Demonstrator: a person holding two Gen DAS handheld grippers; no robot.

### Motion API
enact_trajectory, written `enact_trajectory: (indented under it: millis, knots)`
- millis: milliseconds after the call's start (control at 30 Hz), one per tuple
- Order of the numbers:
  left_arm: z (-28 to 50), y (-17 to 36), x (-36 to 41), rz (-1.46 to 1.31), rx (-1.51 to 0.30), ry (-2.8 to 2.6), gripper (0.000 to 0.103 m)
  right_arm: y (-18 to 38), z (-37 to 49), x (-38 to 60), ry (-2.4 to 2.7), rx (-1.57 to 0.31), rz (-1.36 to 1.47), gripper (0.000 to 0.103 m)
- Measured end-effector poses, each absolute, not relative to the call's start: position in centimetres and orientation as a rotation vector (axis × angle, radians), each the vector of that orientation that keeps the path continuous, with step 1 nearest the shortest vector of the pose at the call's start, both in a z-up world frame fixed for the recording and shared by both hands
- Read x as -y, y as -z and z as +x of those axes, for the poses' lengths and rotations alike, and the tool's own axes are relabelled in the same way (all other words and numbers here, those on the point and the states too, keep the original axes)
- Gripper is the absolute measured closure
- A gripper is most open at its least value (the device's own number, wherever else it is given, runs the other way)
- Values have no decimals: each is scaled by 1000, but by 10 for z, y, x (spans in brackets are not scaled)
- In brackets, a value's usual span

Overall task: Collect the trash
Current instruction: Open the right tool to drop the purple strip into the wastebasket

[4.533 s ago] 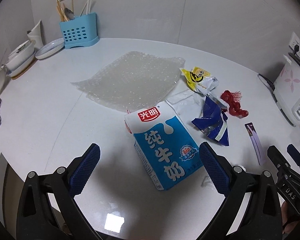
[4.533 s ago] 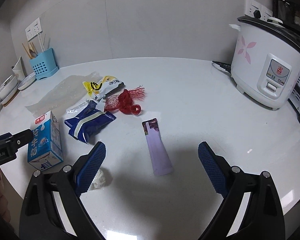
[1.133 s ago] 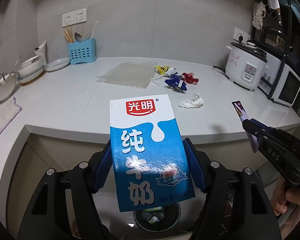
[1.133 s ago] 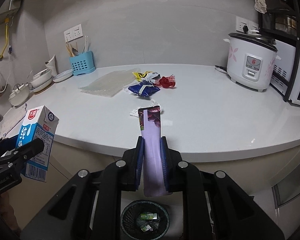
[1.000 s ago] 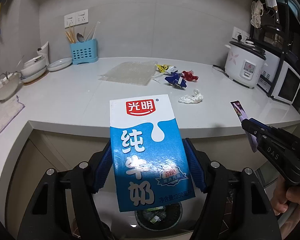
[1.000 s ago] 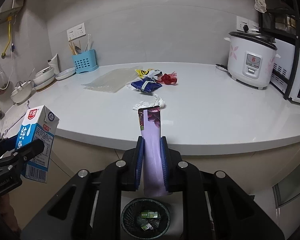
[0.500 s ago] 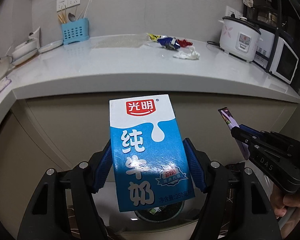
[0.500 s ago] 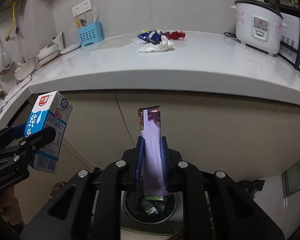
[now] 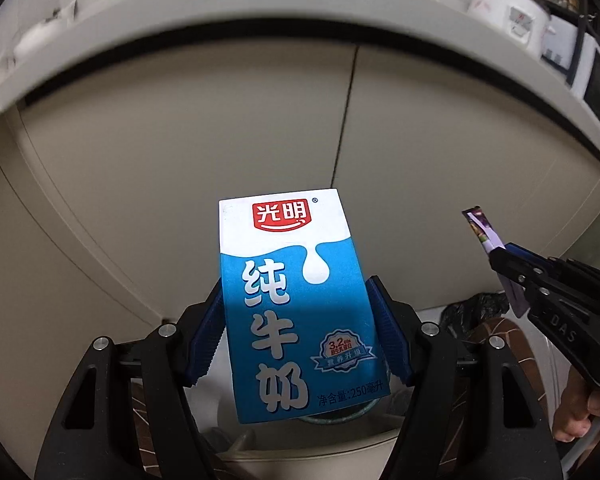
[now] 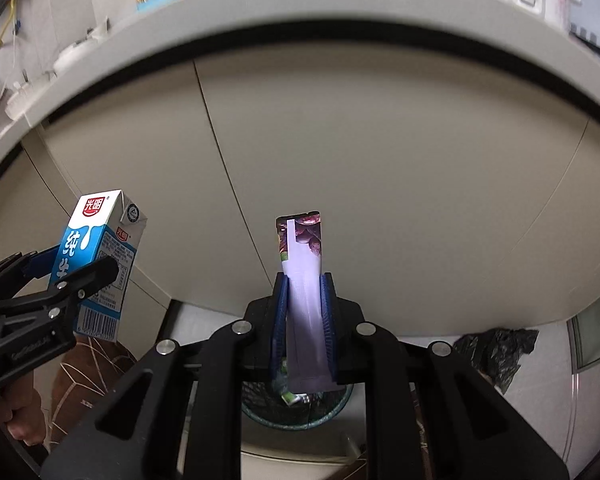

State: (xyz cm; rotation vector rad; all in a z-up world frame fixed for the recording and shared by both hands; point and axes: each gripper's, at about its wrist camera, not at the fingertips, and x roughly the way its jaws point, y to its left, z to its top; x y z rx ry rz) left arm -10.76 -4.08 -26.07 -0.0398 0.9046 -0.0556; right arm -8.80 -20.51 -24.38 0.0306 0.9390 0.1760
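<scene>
Both grippers had dropped below the white counter (image 10: 340, 4): left gripper (image 9: 300, 344) pinching upright blue-and-white milk carton (image 9: 296, 304), right gripper (image 10: 304, 320) pinching upright purple wrapper (image 10: 302, 280), each directly above the round mesh waste bin (image 10: 300, 416), the right nearer centred.

Milk carton (image 9: 300, 304) red logo: 光明
Carton front, white characters on blue: 纯牛奶
Carton badge: 3.2, the smaller characters under it too fine to read
Carton bottom edge: 净含量:250毫升
Right gripper (image 9: 500, 256) body, seen from the left wrist: DAS
</scene>
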Motion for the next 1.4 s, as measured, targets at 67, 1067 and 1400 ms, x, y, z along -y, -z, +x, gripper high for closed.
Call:
enact_trajectory:
  millis: [67, 1067, 1400]
  knots:
    - [-103, 276, 37, -47, -927, 49, 37, 259, -86, 203, -180, -959, 34, 87]
    - [-40, 490, 19, -91, -1250, 16, 37, 484, -31, 165, -218, -1389, 67, 87]
    - [-42, 509, 25, -101, -1305, 15, 37, 500, -31, 156, -264, -1431, 57, 76]
